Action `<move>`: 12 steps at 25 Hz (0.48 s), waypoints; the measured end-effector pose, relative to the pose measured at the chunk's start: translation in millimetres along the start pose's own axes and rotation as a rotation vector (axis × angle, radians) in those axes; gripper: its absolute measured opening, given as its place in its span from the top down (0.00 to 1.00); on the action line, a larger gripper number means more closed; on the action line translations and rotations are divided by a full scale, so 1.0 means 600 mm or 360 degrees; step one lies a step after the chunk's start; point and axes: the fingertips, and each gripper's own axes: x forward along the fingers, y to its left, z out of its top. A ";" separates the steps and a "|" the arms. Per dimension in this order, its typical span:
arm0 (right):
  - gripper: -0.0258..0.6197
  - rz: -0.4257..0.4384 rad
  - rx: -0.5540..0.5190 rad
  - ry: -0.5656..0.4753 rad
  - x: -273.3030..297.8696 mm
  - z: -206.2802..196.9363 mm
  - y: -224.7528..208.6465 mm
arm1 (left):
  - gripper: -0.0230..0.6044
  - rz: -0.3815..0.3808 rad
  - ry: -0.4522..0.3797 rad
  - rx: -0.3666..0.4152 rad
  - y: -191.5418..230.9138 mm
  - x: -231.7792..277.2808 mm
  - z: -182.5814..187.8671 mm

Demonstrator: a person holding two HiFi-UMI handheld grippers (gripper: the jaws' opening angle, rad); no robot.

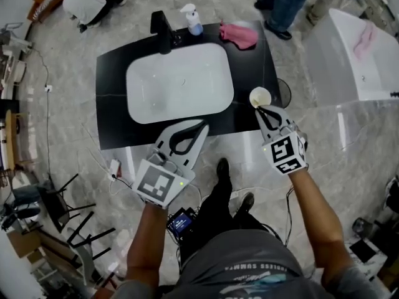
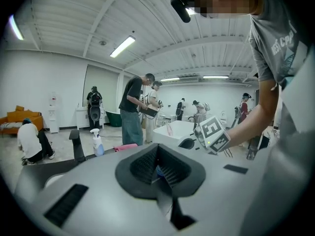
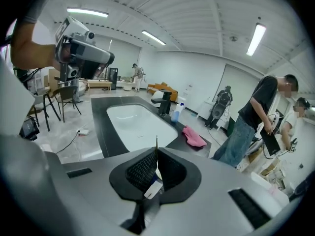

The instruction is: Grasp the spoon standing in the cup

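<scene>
cream cup [image 1: 260, 96] upright on black counter's [image 1: 112, 104] right front edge; thin spoon [image 3: 156, 142] edge-on, near vertical, pinched between right gripper's [image 3: 156, 155] jaws just beside the cup.

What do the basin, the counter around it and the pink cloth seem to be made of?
Basin: probably glazed ceramic, white and glossy.
Counter: perhaps stone or laminate, a smooth flat black slab.
Pink cloth: soft fabric, crumpled and matte.

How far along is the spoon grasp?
Done: the right gripper is at the cup beside the sink. In hand: its jaws are together on a thin upright sliver, apparently the handle of the spoon. To do: lifting it clear of the cup; nothing shows that yet. The left gripper is shut on nothing, idle at the counter's front.
</scene>
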 end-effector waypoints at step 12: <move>0.91 -0.0107 -0.0059 -0.0143 -0.090 0.080 0.005 | 0.96 0.0046 -0.0091 0.0079 -0.041 -0.070 0.032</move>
